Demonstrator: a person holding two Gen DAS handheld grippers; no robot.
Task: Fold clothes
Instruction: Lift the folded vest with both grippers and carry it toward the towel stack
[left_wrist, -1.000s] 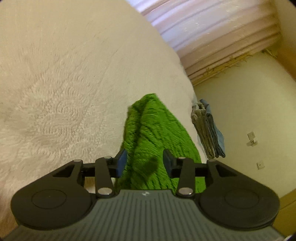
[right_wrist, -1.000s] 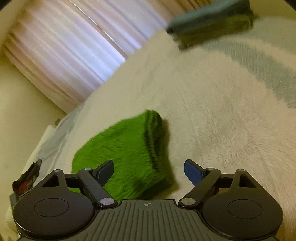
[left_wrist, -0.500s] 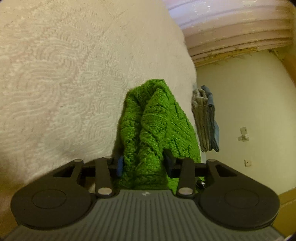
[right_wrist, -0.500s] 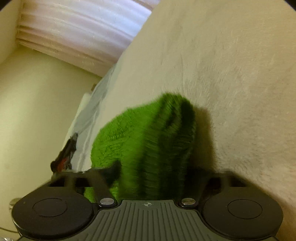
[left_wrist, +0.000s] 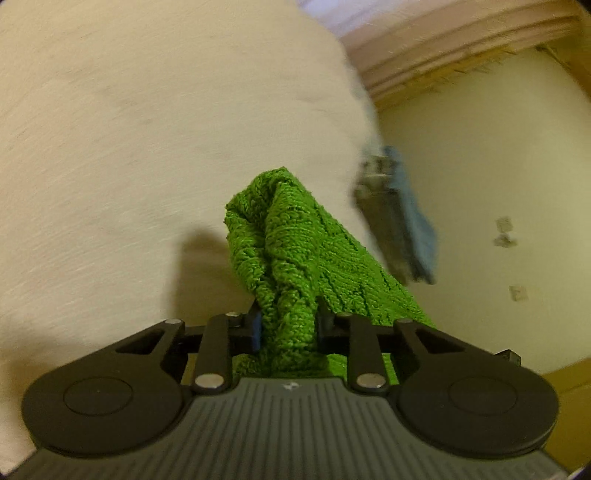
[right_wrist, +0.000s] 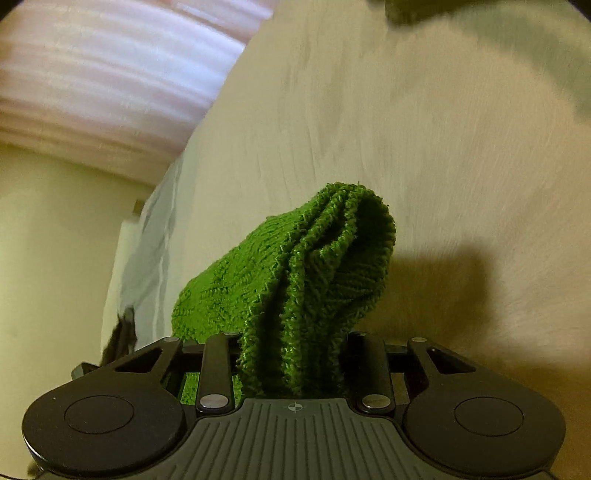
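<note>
A folded green knit garment (left_wrist: 295, 251) is held off the cream bedspread (left_wrist: 129, 147). My left gripper (left_wrist: 288, 325) is shut on one end of it, the knit bunched between its jaws. My right gripper (right_wrist: 291, 362) is shut on the other end of the same garment (right_wrist: 303, 266), with the folded edge sticking up ahead of the jaws and its fingertips hidden by the knit. The garment casts a shadow on the bedspread (right_wrist: 443, 147) below.
A stack of folded clothes (left_wrist: 399, 221), grey and blue, sits at the bed's far edge. A dark part of that stack shows at the top of the right wrist view (right_wrist: 424, 11). Pink curtains (right_wrist: 110, 74) and a yellow wall (left_wrist: 498, 147) lie beyond. White fabric (right_wrist: 147, 251) hangs at the bedside.
Both grippers were open around the green garment lying on the bed. They closed on its two ends and lifted it off the bedspread.
</note>
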